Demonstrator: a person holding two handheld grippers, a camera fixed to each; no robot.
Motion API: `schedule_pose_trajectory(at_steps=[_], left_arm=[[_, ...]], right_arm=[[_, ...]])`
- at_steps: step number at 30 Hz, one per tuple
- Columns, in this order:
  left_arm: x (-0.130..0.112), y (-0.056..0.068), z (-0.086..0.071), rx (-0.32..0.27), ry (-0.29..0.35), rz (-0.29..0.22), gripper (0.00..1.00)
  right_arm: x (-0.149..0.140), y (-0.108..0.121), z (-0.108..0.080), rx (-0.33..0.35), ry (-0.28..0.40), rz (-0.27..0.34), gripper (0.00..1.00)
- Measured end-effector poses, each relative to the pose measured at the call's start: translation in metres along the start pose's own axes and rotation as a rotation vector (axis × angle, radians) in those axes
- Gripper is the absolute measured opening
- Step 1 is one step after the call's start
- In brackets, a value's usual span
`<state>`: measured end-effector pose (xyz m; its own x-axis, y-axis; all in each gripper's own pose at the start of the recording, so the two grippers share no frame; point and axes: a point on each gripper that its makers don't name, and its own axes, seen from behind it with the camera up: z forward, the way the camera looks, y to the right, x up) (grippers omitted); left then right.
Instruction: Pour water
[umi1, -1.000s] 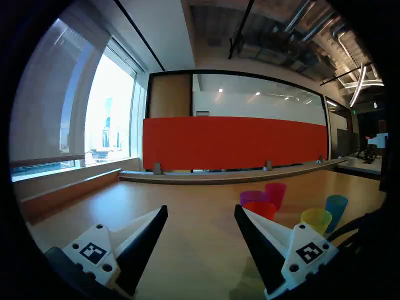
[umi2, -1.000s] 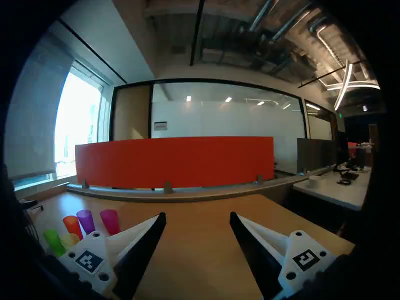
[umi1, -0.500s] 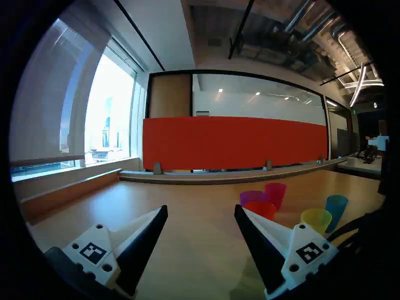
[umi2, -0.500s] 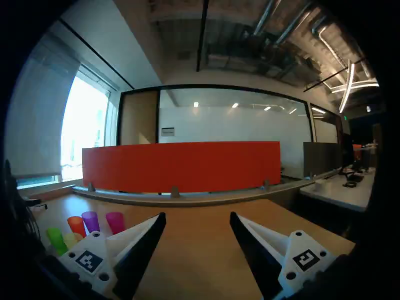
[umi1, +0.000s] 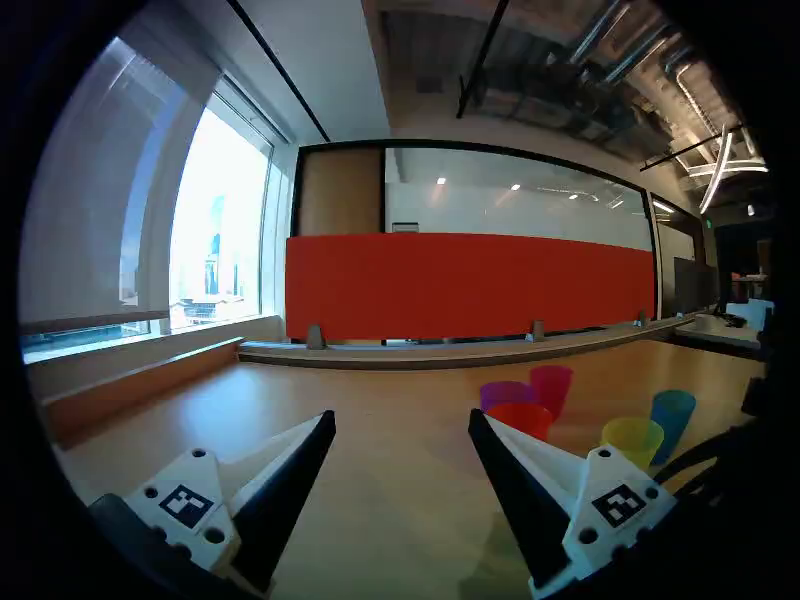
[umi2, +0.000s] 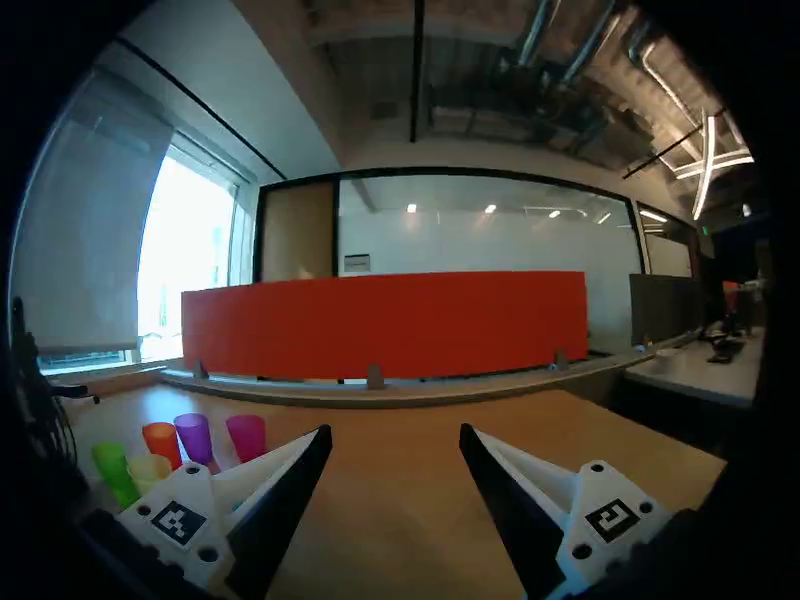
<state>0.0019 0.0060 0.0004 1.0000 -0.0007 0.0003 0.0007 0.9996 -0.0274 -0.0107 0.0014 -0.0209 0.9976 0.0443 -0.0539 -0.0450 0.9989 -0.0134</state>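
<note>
While right claw (umi2: 393, 432) gapes empty, cups (umi2: 195, 438) stand leftward.

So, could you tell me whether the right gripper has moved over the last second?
Yes. The right gripper has turned leftward: the red partition now sits farther right in its view.

Six see-through plastic cups stand upright, bunched close together. In the left gripper view, the purple cup (umi1: 503, 393), pink cup (umi1: 551, 385), red cup (umi1: 525, 415), yellow cup (umi1: 632, 440) and blue cup (umi1: 672, 414) sit around four o'clock. In the right gripper view, the green cup (umi2: 112, 468) stands with the bunch at eight o'clock.
</note>
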Motion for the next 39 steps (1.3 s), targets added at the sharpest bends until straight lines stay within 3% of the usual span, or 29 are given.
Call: schedule_pose_trajectory(at_steps=[8, 21, 39], left_arm=[[0.000, -0.001, 0.000, 0.000, 0.000, 0.000, 0.99], [0.000, 0.000, 0.000, 0.000, 0.000, 0.000, 0.99], [0.000, 0.000, 0.000, 0.000, 0.000, 0.000, 0.99]], right_arm=[[-0.011, -0.008, 0.007, -0.002, 0.024, -0.054, 0.99], [-0.037, 0.000, 0.013, -0.012, -0.015, 0.035, 0.99], [-0.048, 0.004, 0.015, -0.036, -0.047, -0.027, 0.99]])
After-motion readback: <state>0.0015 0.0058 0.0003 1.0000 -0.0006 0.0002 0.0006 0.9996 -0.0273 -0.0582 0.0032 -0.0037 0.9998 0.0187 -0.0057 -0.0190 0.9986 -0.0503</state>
